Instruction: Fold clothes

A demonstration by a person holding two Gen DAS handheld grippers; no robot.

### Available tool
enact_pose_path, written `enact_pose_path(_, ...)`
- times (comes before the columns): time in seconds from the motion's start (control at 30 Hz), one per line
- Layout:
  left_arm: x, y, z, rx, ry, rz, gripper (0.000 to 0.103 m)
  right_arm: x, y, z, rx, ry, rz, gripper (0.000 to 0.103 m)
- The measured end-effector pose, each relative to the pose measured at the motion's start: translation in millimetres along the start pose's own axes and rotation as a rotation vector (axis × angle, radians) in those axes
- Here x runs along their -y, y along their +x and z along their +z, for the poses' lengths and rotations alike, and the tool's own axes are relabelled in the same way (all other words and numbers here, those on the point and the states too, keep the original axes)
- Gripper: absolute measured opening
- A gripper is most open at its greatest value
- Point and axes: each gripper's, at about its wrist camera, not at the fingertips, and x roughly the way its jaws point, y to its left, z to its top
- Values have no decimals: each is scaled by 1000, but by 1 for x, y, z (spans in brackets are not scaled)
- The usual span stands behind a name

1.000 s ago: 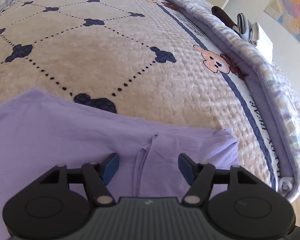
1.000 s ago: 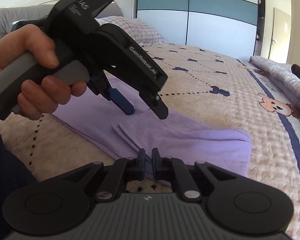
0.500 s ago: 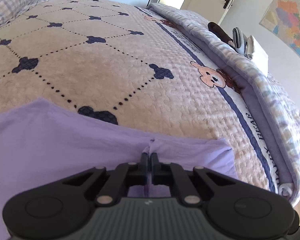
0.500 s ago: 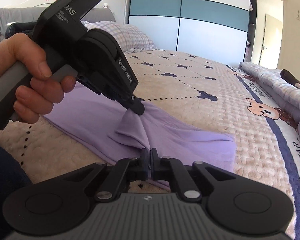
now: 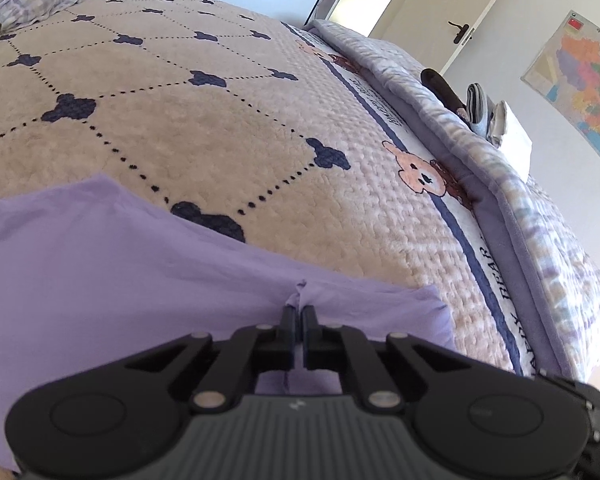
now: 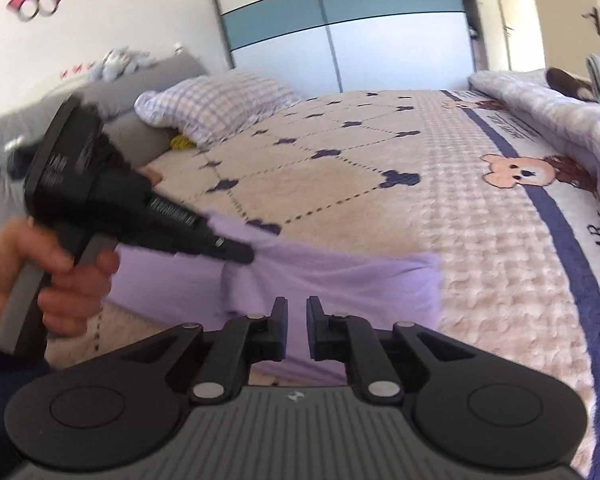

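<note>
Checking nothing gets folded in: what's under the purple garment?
The purple garment lies on the patterned bedspread, which shows all around it. Anything beneath the cloth itself is covered.

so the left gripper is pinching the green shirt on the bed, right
Not quite: the shirt is purple, not green. The left wrist view shows the left gripper shut on a fold of that purple fabric, and the right wrist view shows the same pinch, with the shirt lying on the bed.
</note>
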Motion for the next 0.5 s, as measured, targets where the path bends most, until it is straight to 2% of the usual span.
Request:
enact_pose_path(0.13,3,-2,0,10,17,-4,3,32,26,24,-29,-44,-98,15)
enact_pose_path(0.23,1,-3,0,13,11,-7,3,42,51,32,-101,-132,-101,15)
enact_pose_path(0.3,0,-3,1,18,4,-6,3,39,59,30,-169,-209,-74,15)
enact_pose_path(0.37,-2,-3,1,20,-11,-14,3,34,63,22,-229,-290,-82,15)
enact_pose_path(0.43,-4,-4,2,22,-26,-35,3,30,63,16,-240,-353,-98,14)
enact_pose_path(0.5,-3,-5,2,18,-41,-63,3,30,64,17,-229,-360,-132,13)
